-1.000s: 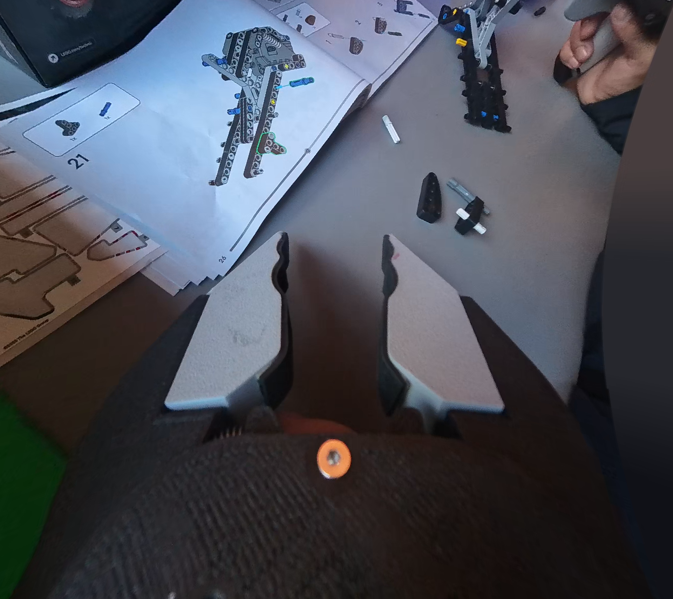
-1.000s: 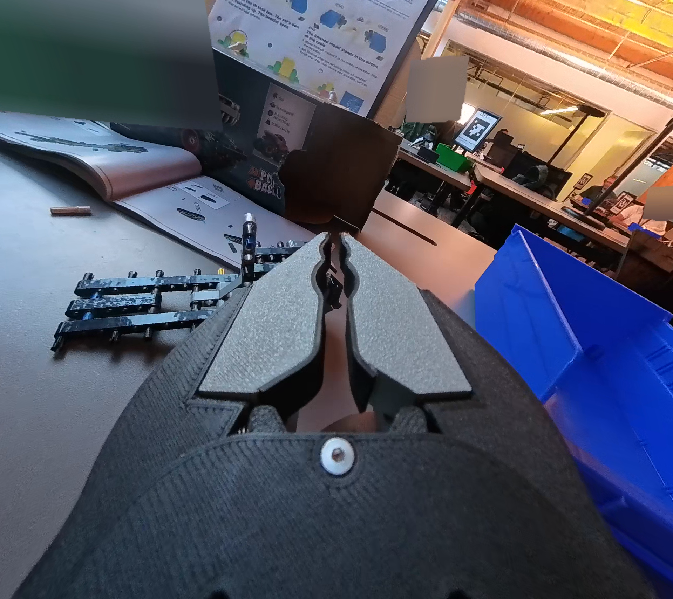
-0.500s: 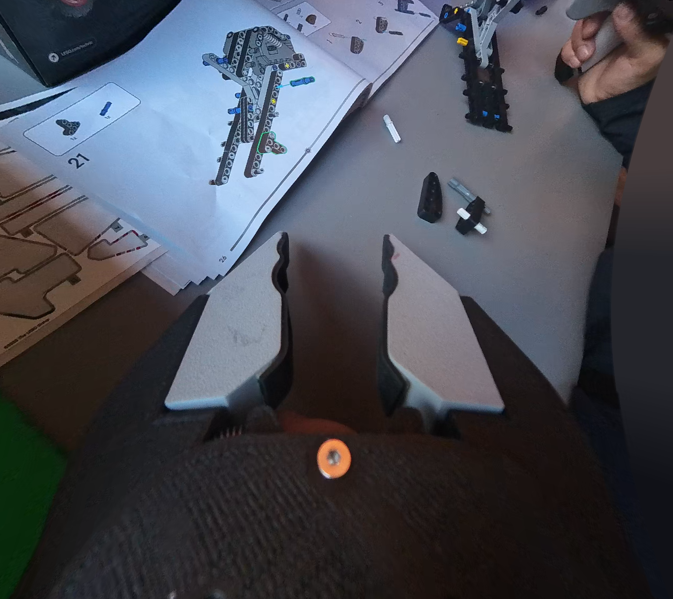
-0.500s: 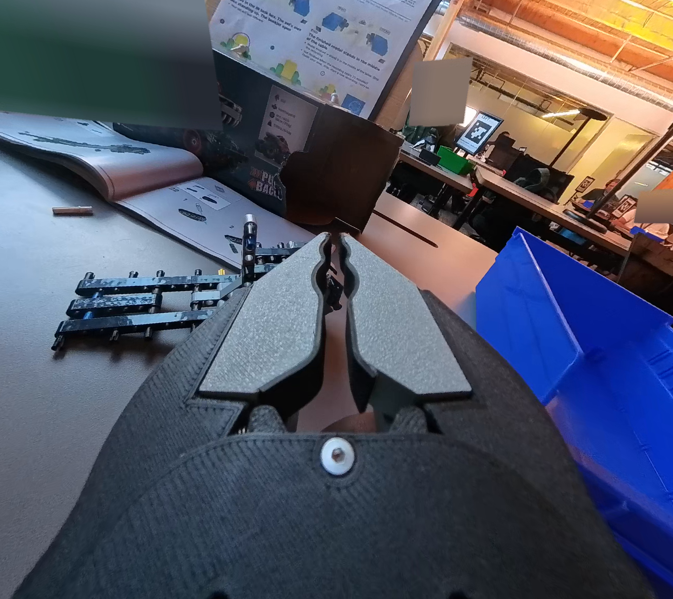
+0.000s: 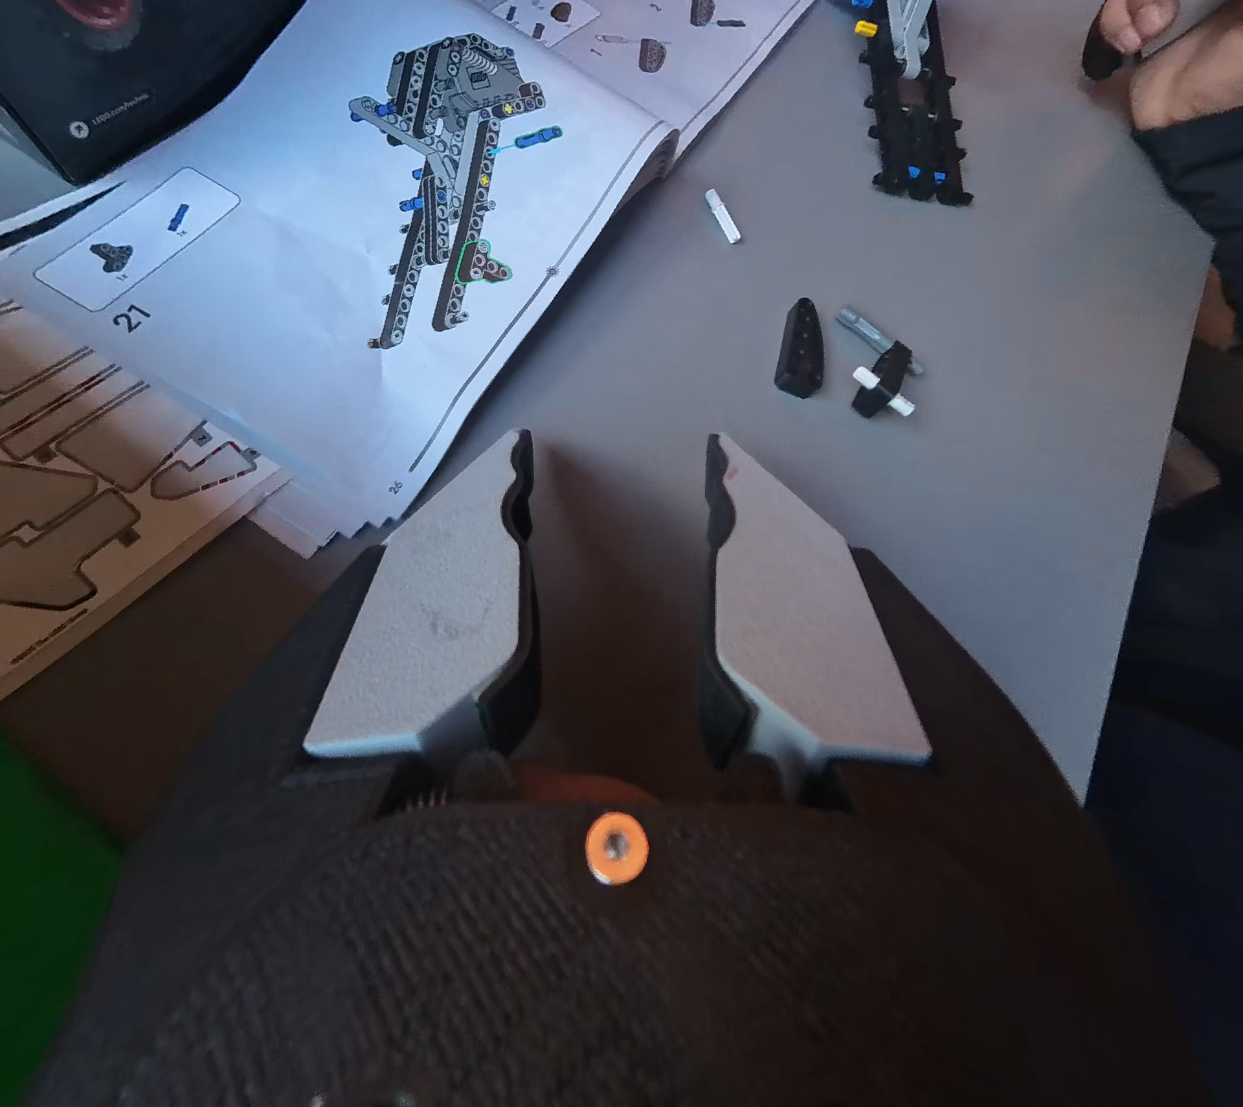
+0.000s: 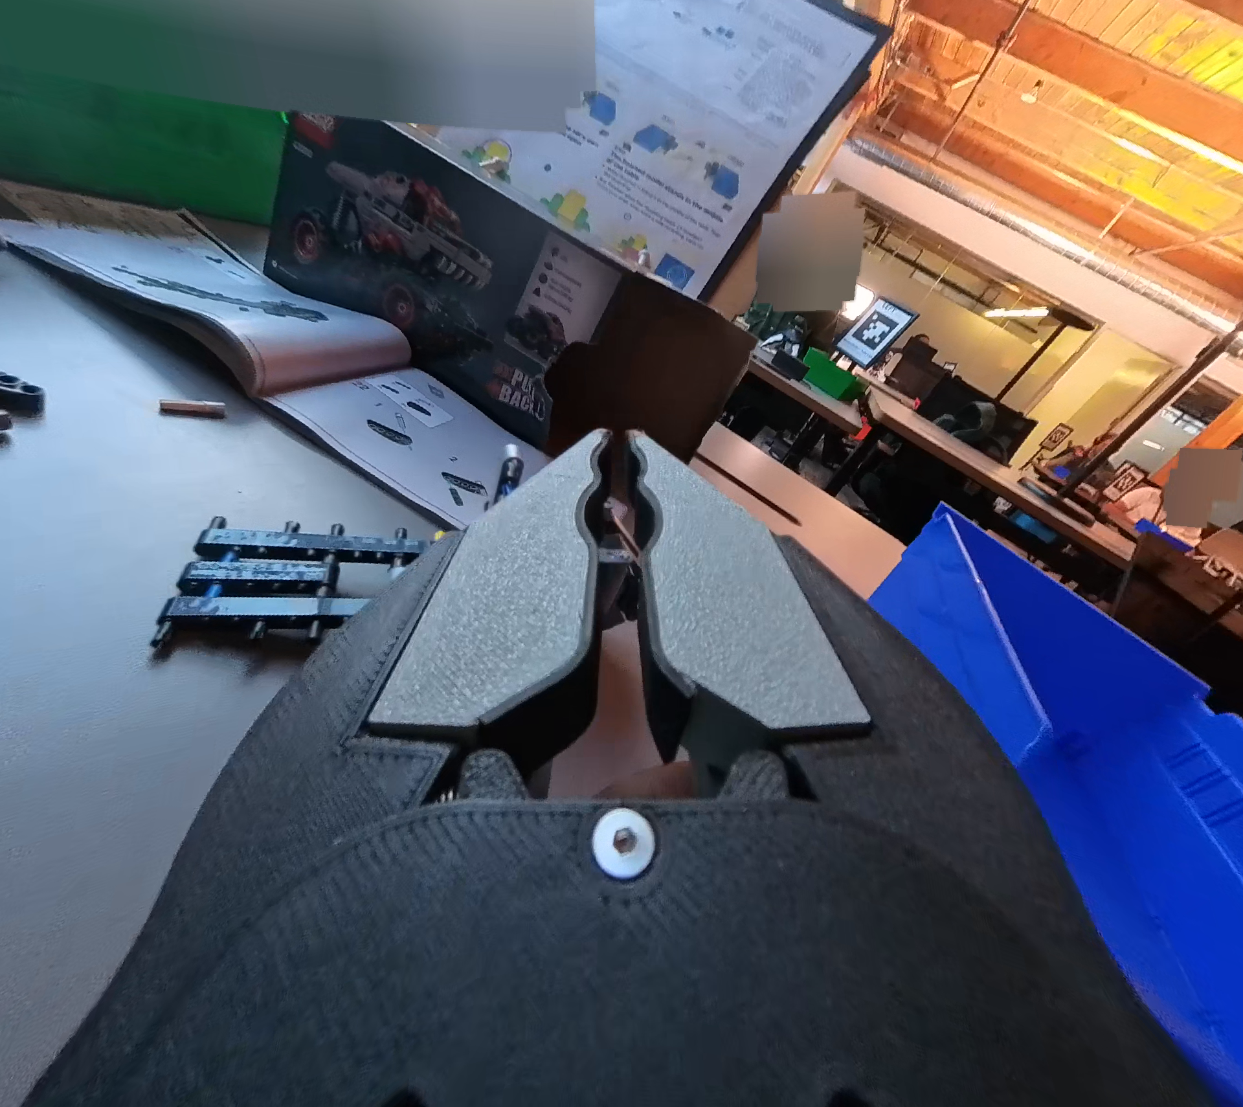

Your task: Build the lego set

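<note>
The partly built black and grey lego assembly [image 5: 911, 93] lies on the grey table at the far right. My right gripper [image 6: 611, 446] is shut on its raised end, and its black beams [image 6: 269, 577] stick out to the left of the fingers. My left gripper [image 5: 615, 449] is open and empty, hovering over the table's near side. Ahead of it to the right lie a black triangular piece [image 5: 800, 348], a black piece on a white axle [image 5: 881, 385], a grey axle [image 5: 864, 328] and a white pin [image 5: 723, 215]. The open instruction booklet [image 5: 403, 167] lies to the left.
The dark set box [image 6: 437, 281] stands behind the booklet, with a printed sheet on a stand [image 6: 706, 66] behind it. A blue bin [image 6: 1076, 705] sits right of my right gripper. A sticker sheet [image 5: 81, 503] lies at the left. A hand [image 5: 1170, 32] holds the right gripper. Tip to tip, the grippers are about 30 centimetres apart. My right tips are about 25 centimetres from the black triangular piece [image 5: 800, 348], my left tips only 7 centimetres.
The right gripper has turned and shifted with the assembly still held, so more of the box and booklet shows. The left gripper has stayed open and almost still.
</note>
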`<state>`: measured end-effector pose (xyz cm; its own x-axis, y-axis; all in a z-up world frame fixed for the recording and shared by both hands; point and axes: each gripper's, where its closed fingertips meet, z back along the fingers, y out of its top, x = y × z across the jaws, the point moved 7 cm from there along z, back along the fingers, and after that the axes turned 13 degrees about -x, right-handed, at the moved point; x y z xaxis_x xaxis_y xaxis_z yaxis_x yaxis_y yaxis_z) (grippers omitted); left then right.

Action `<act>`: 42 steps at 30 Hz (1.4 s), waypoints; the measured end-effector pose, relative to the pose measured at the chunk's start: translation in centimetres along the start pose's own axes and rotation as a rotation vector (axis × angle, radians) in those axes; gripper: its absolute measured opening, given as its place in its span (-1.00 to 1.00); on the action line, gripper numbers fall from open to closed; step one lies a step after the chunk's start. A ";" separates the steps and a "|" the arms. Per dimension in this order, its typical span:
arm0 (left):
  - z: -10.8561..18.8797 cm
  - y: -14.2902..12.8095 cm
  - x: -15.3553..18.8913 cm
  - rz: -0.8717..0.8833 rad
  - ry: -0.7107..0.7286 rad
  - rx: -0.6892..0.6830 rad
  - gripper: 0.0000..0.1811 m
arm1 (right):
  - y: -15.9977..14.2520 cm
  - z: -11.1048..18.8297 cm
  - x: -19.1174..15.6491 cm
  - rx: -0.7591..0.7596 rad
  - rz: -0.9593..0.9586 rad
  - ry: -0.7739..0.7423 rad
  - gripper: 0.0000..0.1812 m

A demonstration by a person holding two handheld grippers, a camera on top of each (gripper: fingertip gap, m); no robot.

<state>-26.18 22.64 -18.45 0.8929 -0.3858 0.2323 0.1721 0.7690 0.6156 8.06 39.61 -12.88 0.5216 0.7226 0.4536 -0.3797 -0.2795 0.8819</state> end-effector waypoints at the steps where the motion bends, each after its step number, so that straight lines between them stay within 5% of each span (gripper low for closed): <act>1: -0.1 0.1 0.2 0.000 -0.003 0.003 -0.46 | 0.1 0.2 -0.1 0.009 0.007 -0.001 -1.00; 13: -0.5 1.1 1.7 -0.039 0.029 0.070 -0.50 | 0.1 1.0 -0.5 0.021 -0.033 0.019 -1.00; 22: -0.2 1.3 0.8 0.048 0.025 0.112 -0.51 | 0.2 0.1 -3.4 -0.013 0.044 0.195 -0.92; 32: -0.5 2.0 2.3 -0.054 0.055 0.139 -0.54 | 0.4 0.2 -6.1 -0.029 0.187 0.299 -0.85; 38: -0.4 1.8 3.1 -0.125 0.085 0.147 -0.54 | 0.0 -0.1 -5.2 -0.051 0.159 0.250 -0.81; 42: 0.0 1.9 2.3 -0.046 -0.020 0.176 -0.54 | 0.2 -0.1 -4.6 -0.031 0.113 0.212 -0.80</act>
<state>-23.77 23.20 -16.76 0.8768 -0.4301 0.2151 0.1356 0.6503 0.7475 5.46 36.29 -14.84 0.3036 0.8054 0.5090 -0.4519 -0.3486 0.8211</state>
